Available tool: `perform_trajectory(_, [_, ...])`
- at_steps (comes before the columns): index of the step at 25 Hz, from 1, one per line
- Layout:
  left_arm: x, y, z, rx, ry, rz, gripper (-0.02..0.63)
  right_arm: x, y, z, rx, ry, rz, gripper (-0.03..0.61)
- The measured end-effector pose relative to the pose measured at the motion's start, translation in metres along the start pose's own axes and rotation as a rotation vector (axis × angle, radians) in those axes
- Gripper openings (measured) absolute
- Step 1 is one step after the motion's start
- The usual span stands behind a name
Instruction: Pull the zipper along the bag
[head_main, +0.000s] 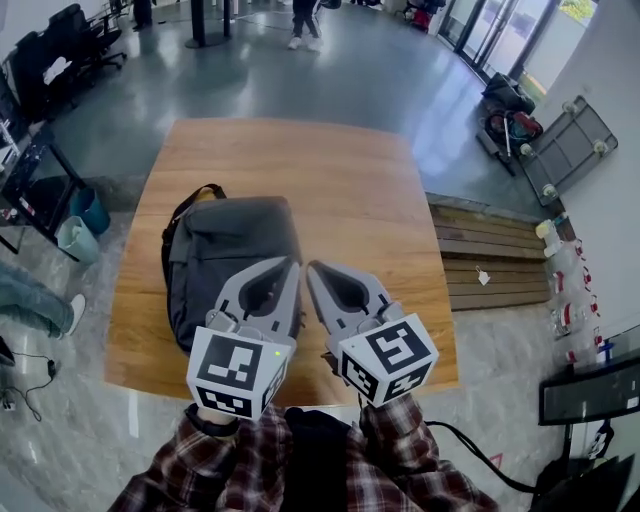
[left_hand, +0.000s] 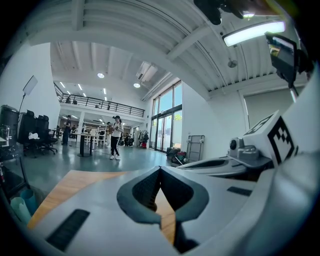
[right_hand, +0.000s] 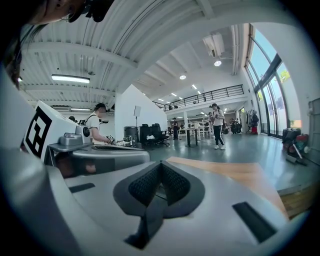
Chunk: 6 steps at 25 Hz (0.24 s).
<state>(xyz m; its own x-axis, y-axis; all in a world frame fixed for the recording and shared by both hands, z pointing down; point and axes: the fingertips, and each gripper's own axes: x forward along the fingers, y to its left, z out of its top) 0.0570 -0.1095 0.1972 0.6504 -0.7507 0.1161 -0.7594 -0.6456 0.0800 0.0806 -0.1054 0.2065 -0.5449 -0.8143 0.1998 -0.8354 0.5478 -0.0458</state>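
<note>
Grey fabric backpack (head_main: 235, 238) lies flat on the wooden desk (head_main: 370, 200), beneath and ahead of the fingers of the left gripper (head_main: 290, 263) | right gripper (head_main: 312, 267) close alongside | both sets of fingers pressed together, empty, held above the desk, apparently poised to reach for the zipper

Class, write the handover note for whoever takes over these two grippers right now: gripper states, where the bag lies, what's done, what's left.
Left gripper: shut, empty, over the backpack's near end.
Right gripper: shut, empty, close beside the left one.
Grey backpack: lying flat on the left half of the wooden table, carry handle at the far end.
Done: nothing visible; neither gripper holds the bag.
Left: find the zipper pull (not made out here), grip it and pull it along.
</note>
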Motion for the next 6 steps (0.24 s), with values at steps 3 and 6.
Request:
perform_trajectory(3, [-0.0027,0.0004,-0.0022,-0.001,0.011,0.01,0.009,0.0006,0.0034,-0.0016,0.004,0.007,0.012,0.009])
perform_trajectory(6, [-0.0062,0.0024,-0.0035,-0.004,0.017,0.029,0.009,0.0015,0.007,-0.0018,0.003,0.015,0.029,0.009])
